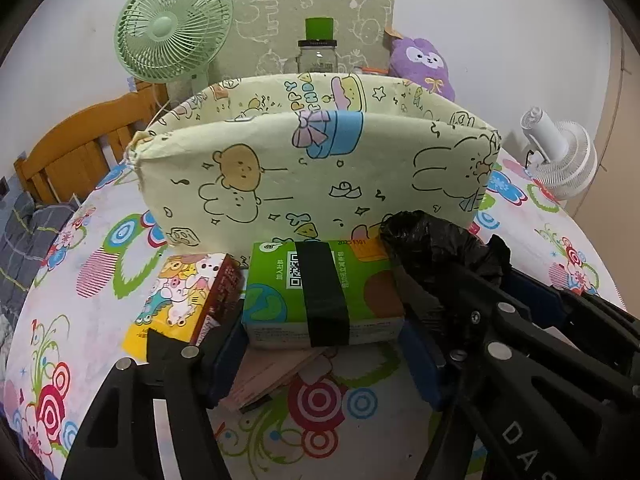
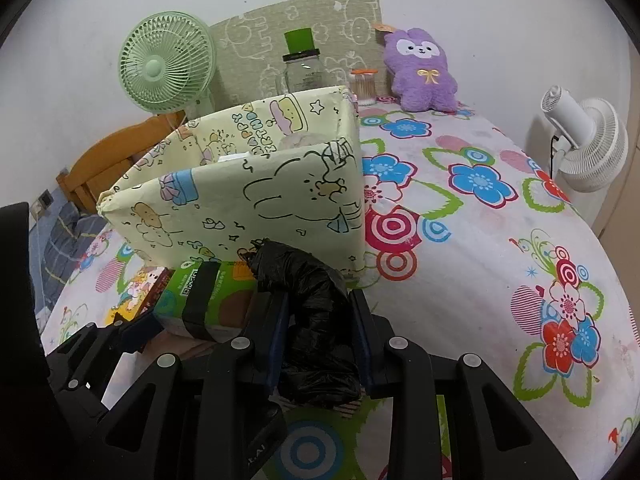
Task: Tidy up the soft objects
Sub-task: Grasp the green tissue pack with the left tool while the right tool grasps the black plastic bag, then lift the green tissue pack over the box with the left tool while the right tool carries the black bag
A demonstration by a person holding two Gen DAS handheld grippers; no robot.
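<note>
While the right gripper [image 2: 320, 336] clamps the black plastic bag [image 2: 312, 304], the left gripper [image 1: 320, 344] straddles the green tissue pack [image 1: 320, 292], pads about touching. Both lie before the cartoon fabric bin [image 1: 312, 168], mid-table; nothing binned from here, cartoon pack [image 1: 188, 292] left.

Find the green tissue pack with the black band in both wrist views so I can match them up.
Left wrist: green tissue pack sits at centre, between the left gripper fingers, before the cartoon-print bin.
Right wrist: lower left, left of the crumpled black bag in the right gripper.
Shared landmark: the cartoon-print bin, directly behind the pack.
</note>
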